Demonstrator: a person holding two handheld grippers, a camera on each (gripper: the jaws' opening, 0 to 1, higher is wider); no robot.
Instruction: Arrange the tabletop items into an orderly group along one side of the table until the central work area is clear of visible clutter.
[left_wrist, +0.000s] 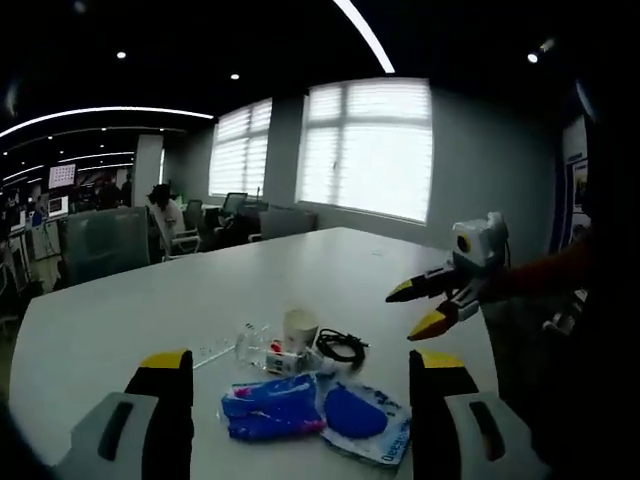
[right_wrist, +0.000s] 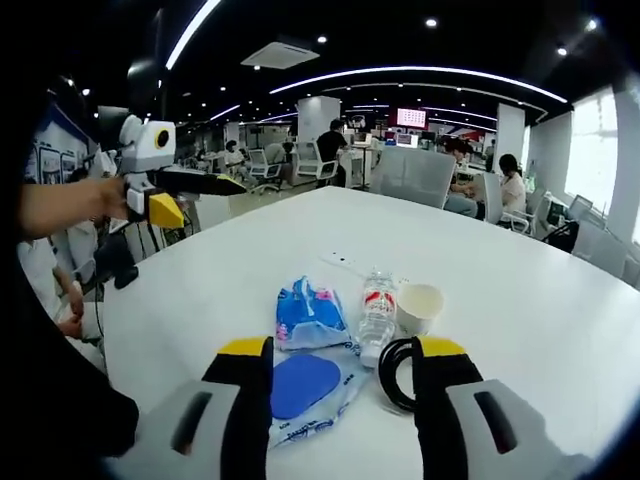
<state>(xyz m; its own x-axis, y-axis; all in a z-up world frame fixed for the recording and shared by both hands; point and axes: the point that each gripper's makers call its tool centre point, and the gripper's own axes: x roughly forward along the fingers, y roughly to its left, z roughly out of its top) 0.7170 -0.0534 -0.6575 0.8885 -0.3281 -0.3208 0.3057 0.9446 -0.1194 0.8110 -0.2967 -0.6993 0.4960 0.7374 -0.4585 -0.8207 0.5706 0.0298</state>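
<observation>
Both my grippers (left_wrist: 300, 380) (right_wrist: 340, 362) hover wide open, empty, over untouched clutter; next, I'd grasp the cup (right_wrist: 419, 306).

Open-plan office: desk rows w/ monitors (right_wrist: 411, 118), office chairs (right_wrist: 263, 166), seated staff, big white mtg table (right_wrist: 560, 300), ceiling strip lights.

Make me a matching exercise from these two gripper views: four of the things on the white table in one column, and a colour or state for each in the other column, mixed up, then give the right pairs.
Things:
1. paper cup
2. plastic bottle
3. cable
4. wipes packet

Descriptions:
A. black, coiled in a loop
B. blue, soft pack lying flat
C. clear, lying on its side, red on the label
D. pale, standing upright, open top

Pairs: 1-D, 2-C, 3-A, 4-B
</observation>
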